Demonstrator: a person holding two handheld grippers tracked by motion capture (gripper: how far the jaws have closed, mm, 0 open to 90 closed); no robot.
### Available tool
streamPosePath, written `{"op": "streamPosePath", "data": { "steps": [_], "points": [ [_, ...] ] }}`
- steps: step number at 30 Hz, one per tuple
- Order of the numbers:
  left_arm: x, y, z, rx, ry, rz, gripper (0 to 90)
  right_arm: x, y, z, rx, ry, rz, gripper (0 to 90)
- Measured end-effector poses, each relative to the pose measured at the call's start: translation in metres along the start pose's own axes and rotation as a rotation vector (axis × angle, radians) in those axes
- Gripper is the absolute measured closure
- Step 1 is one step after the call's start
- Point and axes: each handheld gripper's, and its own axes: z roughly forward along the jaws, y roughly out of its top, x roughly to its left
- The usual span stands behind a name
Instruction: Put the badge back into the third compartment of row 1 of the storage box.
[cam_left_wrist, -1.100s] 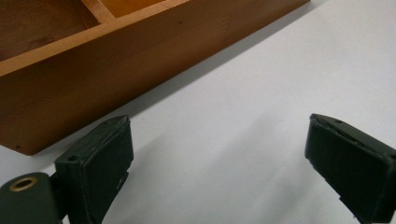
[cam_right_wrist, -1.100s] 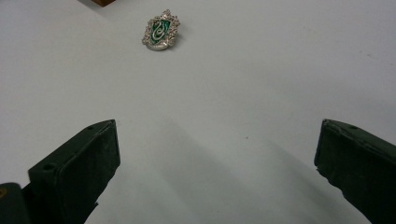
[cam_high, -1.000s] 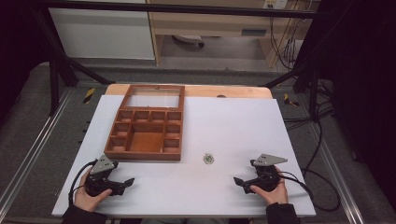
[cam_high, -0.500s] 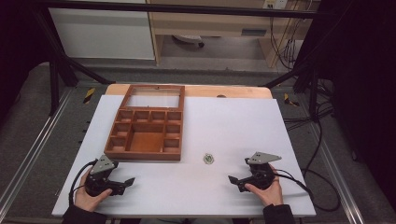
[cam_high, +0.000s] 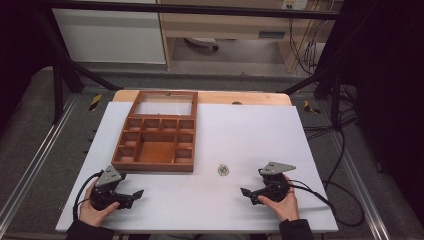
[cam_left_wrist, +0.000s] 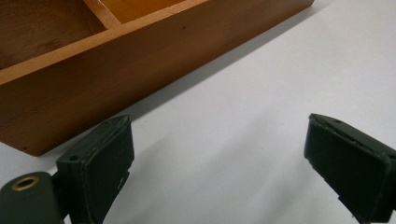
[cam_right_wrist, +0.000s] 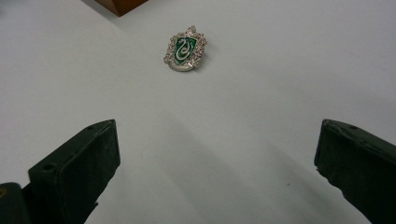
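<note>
A small silver badge with a green shield (cam_high: 223, 170) lies flat on the white tabletop (cam_high: 260, 130), just right of a wooden compartment box (cam_high: 157, 142). The box's glass lid stands open at the back. My right gripper (cam_high: 245, 192) is open near the front edge, pointing left toward the badge. The right gripper view has the badge (cam_right_wrist: 185, 49) ahead of my open right gripper (cam_right_wrist: 219, 140), nothing between the jaws. My left gripper (cam_high: 136, 195) is open below the box's front left corner. In its own view my left gripper (cam_left_wrist: 219, 140) faces the box wall (cam_left_wrist: 116, 60).
A corner of the box (cam_right_wrist: 122, 4) shows at the top of the right gripper view. Cables (cam_high: 345, 150) trail off the table's right side. Dark frame legs (cam_high: 60, 75) and floor rails surround the table.
My right gripper has slid a little to the left, closer to the badge. The left gripper, the box and the badge have stayed put.
</note>
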Motion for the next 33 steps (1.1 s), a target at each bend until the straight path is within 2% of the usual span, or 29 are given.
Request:
{"op": "streamPosePath", "data": {
  "steps": [13, 19, 33],
  "points": [
    [0.0, 0.0, -0.001, -0.005, 0.0, -0.001, 8.2, 0.009, 0.011, 0.007, -0.001, -0.004, -0.013, 0.6],
    [-0.001, 0.0, -0.002, -0.007, 0.001, 0.002, 8.2, 0.012, 0.016, 0.006, -0.023, -0.004, -0.014, 0.5],
    [-0.001, 0.0, -0.001, -0.006, 0.0, 0.001, 8.2, 0.018, 0.027, 0.015, 0.004, -0.029, -0.023, 0.6]
  ]
}}
